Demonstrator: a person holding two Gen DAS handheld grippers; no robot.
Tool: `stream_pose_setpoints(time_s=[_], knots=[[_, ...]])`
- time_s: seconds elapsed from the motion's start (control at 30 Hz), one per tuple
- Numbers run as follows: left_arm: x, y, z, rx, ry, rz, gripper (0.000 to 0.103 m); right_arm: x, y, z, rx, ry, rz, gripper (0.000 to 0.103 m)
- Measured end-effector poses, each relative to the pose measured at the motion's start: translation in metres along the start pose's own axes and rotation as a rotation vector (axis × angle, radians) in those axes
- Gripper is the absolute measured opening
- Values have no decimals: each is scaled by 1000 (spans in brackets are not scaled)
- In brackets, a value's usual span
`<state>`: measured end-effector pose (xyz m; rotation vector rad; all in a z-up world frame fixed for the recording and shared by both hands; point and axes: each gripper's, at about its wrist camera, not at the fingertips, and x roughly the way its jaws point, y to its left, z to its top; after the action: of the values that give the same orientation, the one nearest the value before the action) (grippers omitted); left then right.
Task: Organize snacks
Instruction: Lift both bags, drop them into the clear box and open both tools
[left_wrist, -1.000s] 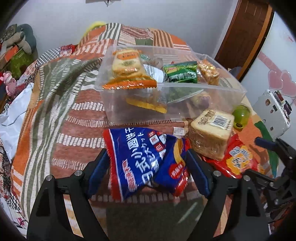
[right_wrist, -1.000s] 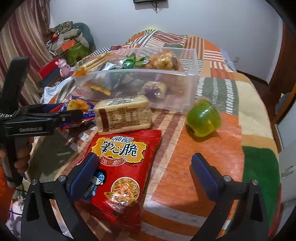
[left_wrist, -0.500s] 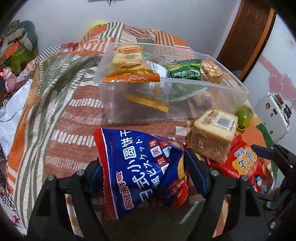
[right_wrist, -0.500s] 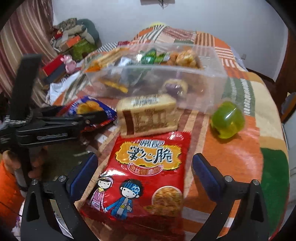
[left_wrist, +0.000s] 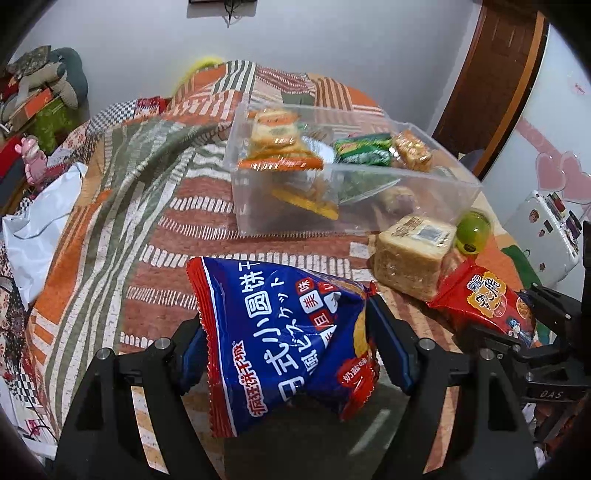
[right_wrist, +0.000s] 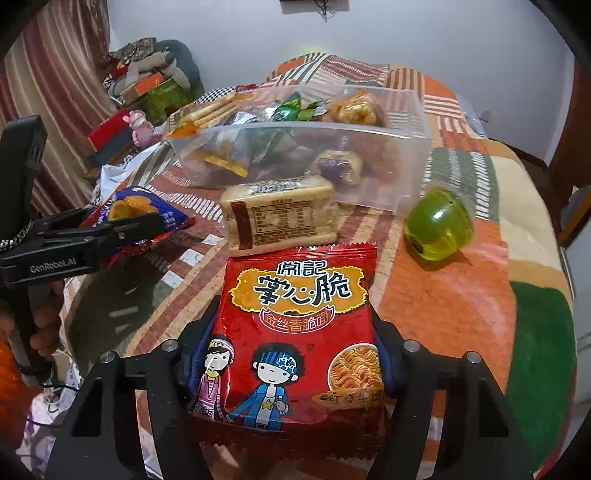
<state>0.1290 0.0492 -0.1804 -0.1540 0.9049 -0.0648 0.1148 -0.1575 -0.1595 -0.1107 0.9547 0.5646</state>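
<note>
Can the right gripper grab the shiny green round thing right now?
Probably not yet. The right gripper already has its jaws shut on the red noodle snack packet, so it is full. The shiny green round capsule sits uncovered on the patchwork blanket.

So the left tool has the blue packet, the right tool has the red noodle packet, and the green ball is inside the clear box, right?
Not quite. The green ball sits on the blanket beside the clear box, as the right wrist view shows. The left tool does grip the blue packet; the right tool grips the red noodle packet.

both wrist views look forward, low and close over the bedspread (left_wrist: 110, 229), sharing the clear bin (right_wrist: 402, 162)
</note>
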Motion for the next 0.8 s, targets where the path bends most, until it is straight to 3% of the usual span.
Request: stream_pose_setpoints(time_s=[0.33,0.8], knots=[[-36,-16,16,18,-97,-20,78,-35,-17,5,37,-86,-36,65],[-58,-26,68,21,-224,-32,78,-68,-28,56,51,-278,-61,65]])
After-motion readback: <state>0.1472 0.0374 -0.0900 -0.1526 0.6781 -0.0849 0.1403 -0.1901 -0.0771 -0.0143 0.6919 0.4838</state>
